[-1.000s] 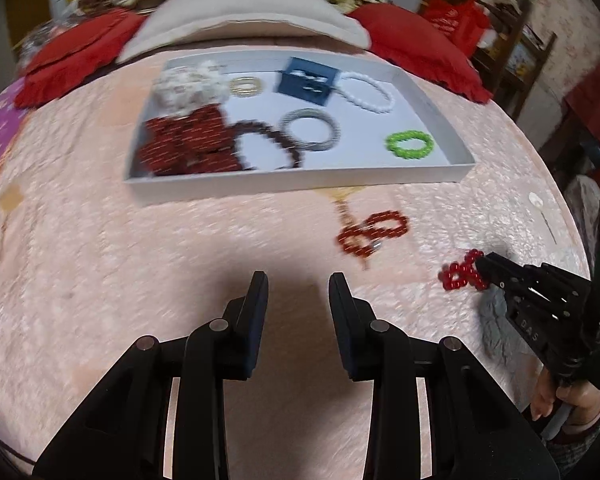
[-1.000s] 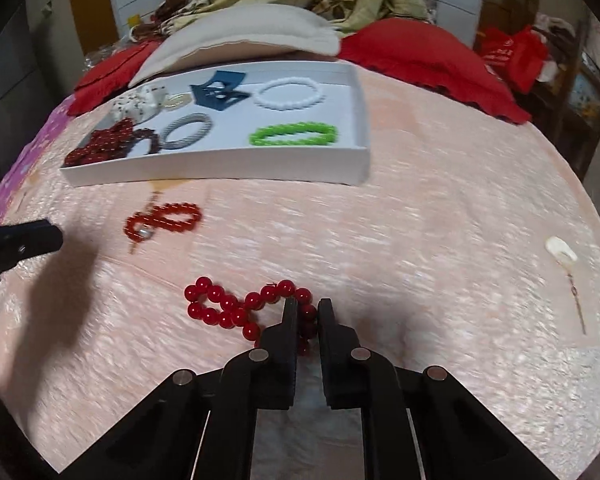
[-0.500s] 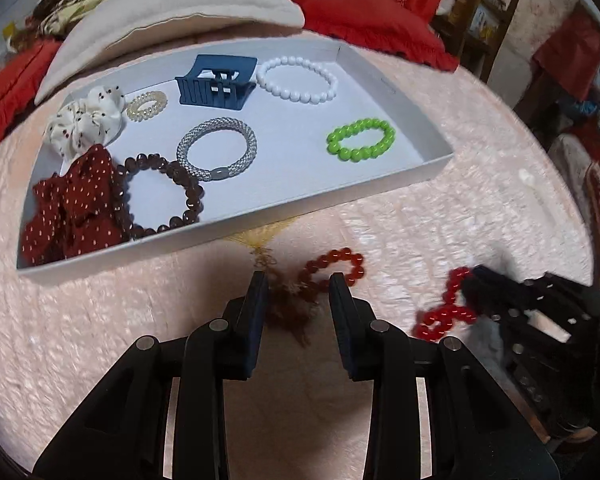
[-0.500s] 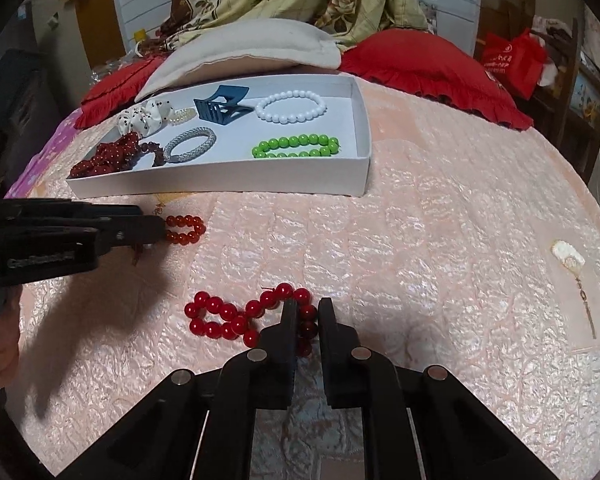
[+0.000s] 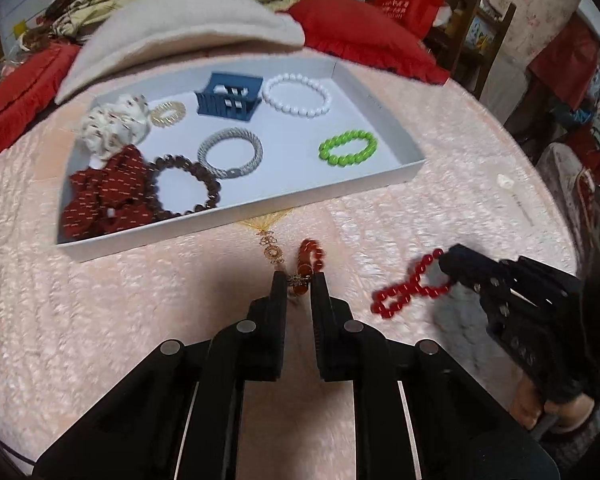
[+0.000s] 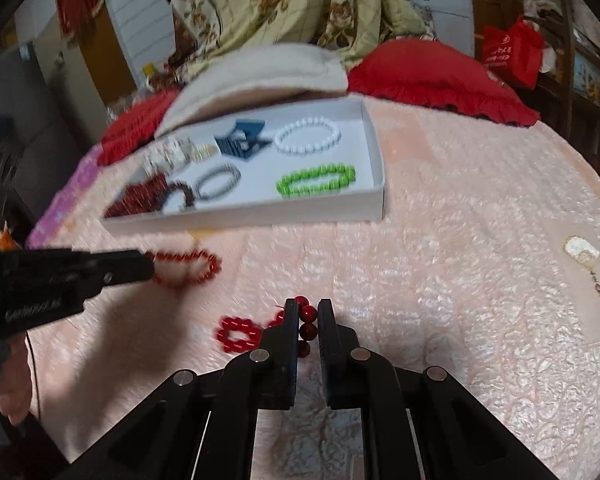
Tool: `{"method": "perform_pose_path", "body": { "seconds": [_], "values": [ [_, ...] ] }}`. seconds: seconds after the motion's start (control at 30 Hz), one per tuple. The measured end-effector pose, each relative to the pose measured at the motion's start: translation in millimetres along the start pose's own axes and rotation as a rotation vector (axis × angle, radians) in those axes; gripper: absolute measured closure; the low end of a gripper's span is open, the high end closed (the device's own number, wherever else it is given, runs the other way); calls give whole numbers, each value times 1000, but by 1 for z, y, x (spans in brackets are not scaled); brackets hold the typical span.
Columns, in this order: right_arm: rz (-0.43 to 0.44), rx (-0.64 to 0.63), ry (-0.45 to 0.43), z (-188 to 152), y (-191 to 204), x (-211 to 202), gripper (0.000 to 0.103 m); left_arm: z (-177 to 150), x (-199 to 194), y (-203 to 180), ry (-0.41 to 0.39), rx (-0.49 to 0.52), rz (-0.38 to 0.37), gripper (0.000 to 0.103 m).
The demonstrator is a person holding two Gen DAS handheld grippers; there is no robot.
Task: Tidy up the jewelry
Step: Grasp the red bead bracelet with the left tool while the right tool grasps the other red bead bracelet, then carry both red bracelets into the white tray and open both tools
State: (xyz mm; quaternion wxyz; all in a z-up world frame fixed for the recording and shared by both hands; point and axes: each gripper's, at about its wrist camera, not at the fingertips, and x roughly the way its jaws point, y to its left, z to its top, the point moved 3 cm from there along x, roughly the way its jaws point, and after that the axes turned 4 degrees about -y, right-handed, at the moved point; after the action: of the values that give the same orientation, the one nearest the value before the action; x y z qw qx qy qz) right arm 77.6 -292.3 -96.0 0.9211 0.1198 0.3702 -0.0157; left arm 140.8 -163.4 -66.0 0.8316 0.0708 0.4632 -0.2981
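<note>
My left gripper (image 5: 299, 278) has its jaws closing onto an orange-red bead bracelet (image 5: 311, 254) with a gold tassel charm, and the pads press its clasp end. It lies on the pink bedspread just in front of the white tray (image 5: 260, 216). In the right wrist view the left gripper (image 6: 148, 266) shows at the left, with that bracelet (image 6: 196, 268) sticking out of it. My right gripper (image 6: 309, 308) is shut on a bright red bead bracelet (image 6: 238, 334), whose loop trails to the left. The left wrist view has the right gripper (image 5: 446, 258) and the red bracelet (image 5: 404, 292) at its right.
The tray holds a green bracelet (image 5: 348, 148), a white bead bracelet (image 5: 298, 94), a blue hair claw (image 5: 228, 98), a silver bangle (image 5: 230, 152), a dark brown bracelet (image 5: 188, 186) and scrunchies (image 5: 104, 196). A white hairpin (image 6: 580, 250) lies at the right. Pillows (image 5: 180, 28) lie behind the tray.
The left gripper moved forward to the orange-red bracelet and its jaws closed on it. The right gripper kept its grip on the red beads and tilted a little.
</note>
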Motion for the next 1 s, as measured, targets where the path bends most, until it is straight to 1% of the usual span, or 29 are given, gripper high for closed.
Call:
{"method": "perform_pose_path", "body": {
  "seconds": [0.27,0.37,0.57,0.77,1.0],
  "values": [
    [35,17,-90,18,9,-45,94,0,-56,2,-70,-52,-36,93],
    [45,27,-106,21,9,-57,94,0,-74,2,-91,-68,-46,93],
    [57,33,-124,25,9,-74,94,6,-93,4,-108,-85,-62,93],
    [47,13,-139,36,6,-83,94,15,-106,4,-126,-63,-22,93],
    [33,-12,-138,62,-1,-78,94,43,-103,1,-133,11,45,92]
  ]
}}
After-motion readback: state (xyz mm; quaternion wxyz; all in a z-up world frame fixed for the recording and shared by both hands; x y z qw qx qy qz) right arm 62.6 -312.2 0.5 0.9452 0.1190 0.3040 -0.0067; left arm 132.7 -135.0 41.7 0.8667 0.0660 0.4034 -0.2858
